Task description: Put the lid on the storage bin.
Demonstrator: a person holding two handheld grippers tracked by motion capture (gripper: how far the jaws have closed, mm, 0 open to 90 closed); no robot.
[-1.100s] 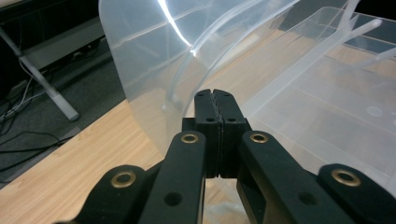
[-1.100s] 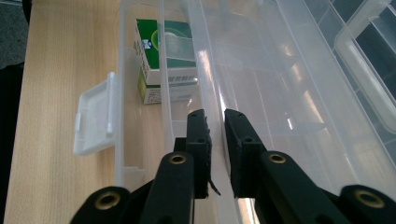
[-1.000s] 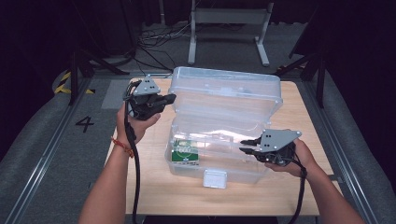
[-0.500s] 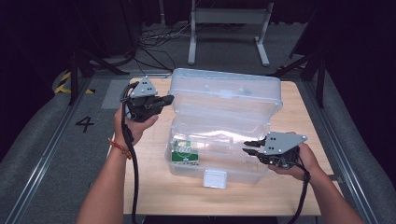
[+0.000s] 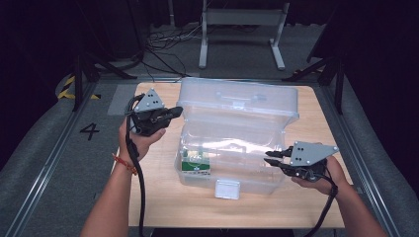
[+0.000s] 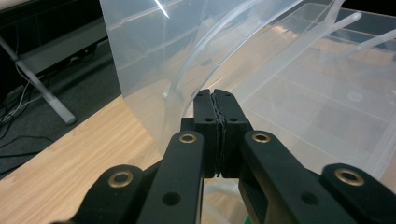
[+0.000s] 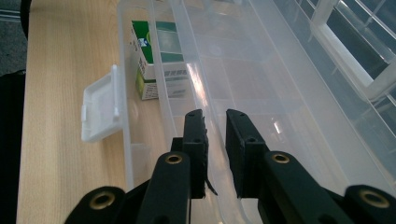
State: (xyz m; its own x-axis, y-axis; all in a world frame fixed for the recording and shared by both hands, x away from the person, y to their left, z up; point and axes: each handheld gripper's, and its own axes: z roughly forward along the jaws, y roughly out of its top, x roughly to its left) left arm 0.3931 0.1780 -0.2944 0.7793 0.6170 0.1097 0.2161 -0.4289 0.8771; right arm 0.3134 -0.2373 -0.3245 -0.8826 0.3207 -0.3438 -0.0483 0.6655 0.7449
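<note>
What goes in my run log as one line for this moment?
left gripper: shut, beside lid | right gripper: jaws astride box rim | carton: inside

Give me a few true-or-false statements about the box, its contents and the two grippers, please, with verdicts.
1. The clear box has its lid raised. True.
2. A green and white carton stands inside the box. True.
3. The left gripper has its jaws wide apart. False: in the left gripper view they meet, with nothing between them.
4. The right gripper has a gap between its jaws. True: a clear edge of the box runs through it; whether the pads press on it I cannot tell.
5. The white latch is on the box's far side. False: it hangs on the near wall.
</note>
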